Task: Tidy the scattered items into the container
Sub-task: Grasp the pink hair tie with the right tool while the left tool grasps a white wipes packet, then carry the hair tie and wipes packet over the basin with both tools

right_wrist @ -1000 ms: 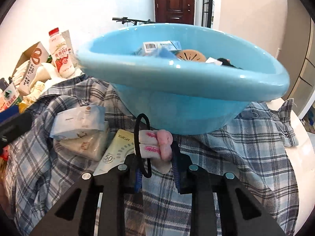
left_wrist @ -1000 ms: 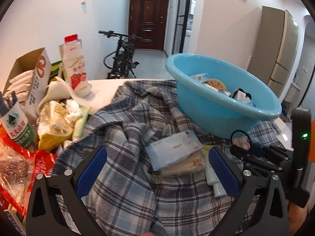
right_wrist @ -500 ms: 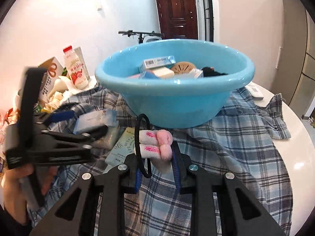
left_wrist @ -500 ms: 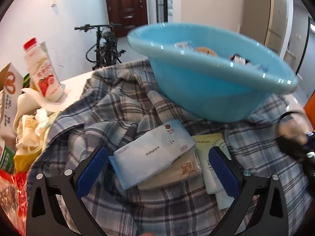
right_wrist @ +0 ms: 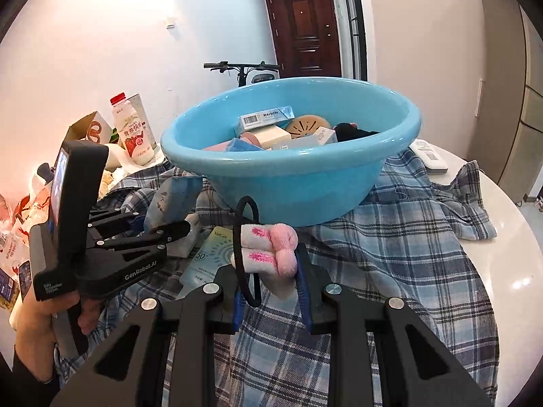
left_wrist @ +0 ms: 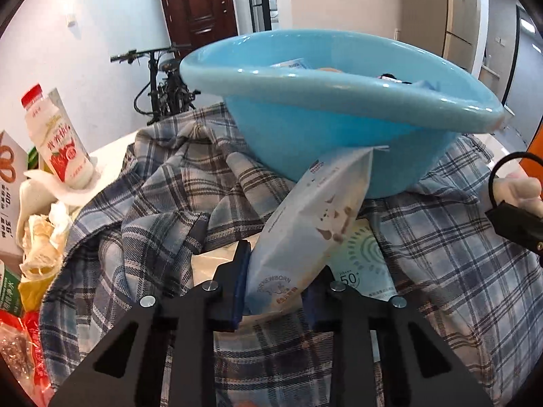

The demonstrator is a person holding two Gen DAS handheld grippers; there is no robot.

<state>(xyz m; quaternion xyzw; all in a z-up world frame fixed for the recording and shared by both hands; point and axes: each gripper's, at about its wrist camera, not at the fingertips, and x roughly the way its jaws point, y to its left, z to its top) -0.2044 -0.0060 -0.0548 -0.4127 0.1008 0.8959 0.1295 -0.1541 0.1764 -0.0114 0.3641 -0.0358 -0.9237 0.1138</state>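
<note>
Change: wipes pack (left_wrist: 315, 224), flat half a second ago, now lifted, centre frame.
Left gripper (left_wrist: 276, 291): clenched on pack's lower end; soft, light, slippery.
Right gripper (right_wrist: 271, 271): grasping hair tie (right_wrist: 268, 249).
Basin (right_wrist: 292, 169): behind.

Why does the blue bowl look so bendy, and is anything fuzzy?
Left wrist view: the fisheye lens bulges the blue bowl, and the wipes pack looks slightly blurred. Right wrist view: sharper, with glare on the white table.
</note>
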